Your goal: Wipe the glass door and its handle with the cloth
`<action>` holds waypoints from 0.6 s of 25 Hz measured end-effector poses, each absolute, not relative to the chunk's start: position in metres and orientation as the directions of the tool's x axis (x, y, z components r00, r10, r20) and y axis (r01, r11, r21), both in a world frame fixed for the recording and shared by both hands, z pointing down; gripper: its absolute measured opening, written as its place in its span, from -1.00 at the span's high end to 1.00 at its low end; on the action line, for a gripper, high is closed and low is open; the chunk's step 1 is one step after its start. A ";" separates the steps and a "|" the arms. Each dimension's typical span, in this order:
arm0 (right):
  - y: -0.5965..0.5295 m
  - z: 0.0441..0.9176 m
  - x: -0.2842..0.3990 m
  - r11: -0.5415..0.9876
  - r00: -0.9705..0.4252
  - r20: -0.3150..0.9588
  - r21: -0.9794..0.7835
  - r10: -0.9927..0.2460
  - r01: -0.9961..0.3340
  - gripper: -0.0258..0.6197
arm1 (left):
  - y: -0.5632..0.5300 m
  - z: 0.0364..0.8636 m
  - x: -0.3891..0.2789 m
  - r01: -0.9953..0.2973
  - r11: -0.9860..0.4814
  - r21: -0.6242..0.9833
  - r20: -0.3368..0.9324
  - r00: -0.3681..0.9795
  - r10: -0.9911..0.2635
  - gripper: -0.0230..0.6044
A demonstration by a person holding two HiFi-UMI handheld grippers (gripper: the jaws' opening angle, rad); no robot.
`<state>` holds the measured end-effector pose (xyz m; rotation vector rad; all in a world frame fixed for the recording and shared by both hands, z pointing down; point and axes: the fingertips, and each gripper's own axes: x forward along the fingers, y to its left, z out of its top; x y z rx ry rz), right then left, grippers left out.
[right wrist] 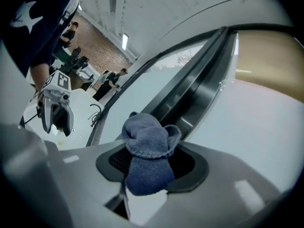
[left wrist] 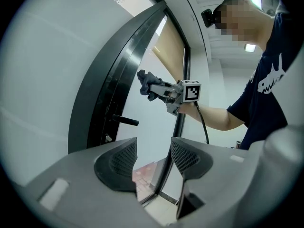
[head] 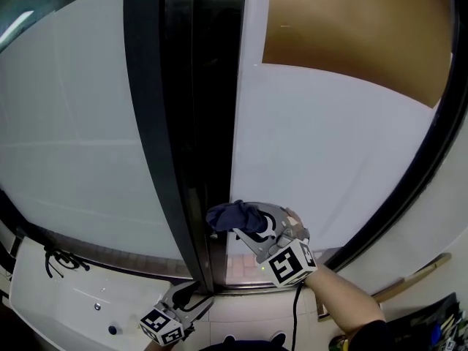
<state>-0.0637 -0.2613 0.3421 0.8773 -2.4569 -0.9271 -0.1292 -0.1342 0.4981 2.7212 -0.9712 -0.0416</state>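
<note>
The right gripper (head: 245, 227) has its jaws pressed on a dark blue fluffy cloth (head: 232, 216), which bulges out in front of them. The cloth is at the right edge of the black vertical door frame (head: 183, 123), low on the frosted glass door (head: 322, 145). The left gripper (head: 191, 307) hangs below the foot of this frame, jaws spread with nothing between them. A black lever handle (left wrist: 124, 121) sticks out from the frame, below the cloth.

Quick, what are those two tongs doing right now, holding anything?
Left tongs: open, holding nothing.
Right tongs: closed on the blue cloth.
</note>
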 end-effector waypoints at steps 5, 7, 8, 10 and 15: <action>-0.299 0.358 -0.098 0.489 -0.719 0.166 0.831 -0.675 -0.266 0.32 | -0.139 0.502 -0.140 -0.647 -0.718 0.257 0.056 0.751 -0.657 0.22; -0.316 0.371 -0.105 0.438 -0.696 0.191 0.878 -0.692 -0.195 0.32 | -0.139 0.502 -0.141 -0.656 -0.709 0.260 0.058 0.743 -0.667 0.22; -0.324 0.378 -0.108 0.421 -0.687 0.203 0.892 -0.698 -0.164 0.32 | -0.139 0.502 -0.142 -0.659 -0.706 0.262 0.059 0.741 -0.669 0.22; -0.335 0.389 -0.112 0.400 -0.674 0.224 0.909 -0.704 -0.116 0.32 | -0.138 0.504 -0.143 -0.663 -0.700 0.264 0.059 0.736 -0.675 0.22; -0.343 0.405 -0.114 0.289 -0.657 0.220 0.957 -0.721 0.004 0.33 | -0.140 0.508 -0.148 -0.689 -0.672 0.271 0.074 0.711 -0.699 0.22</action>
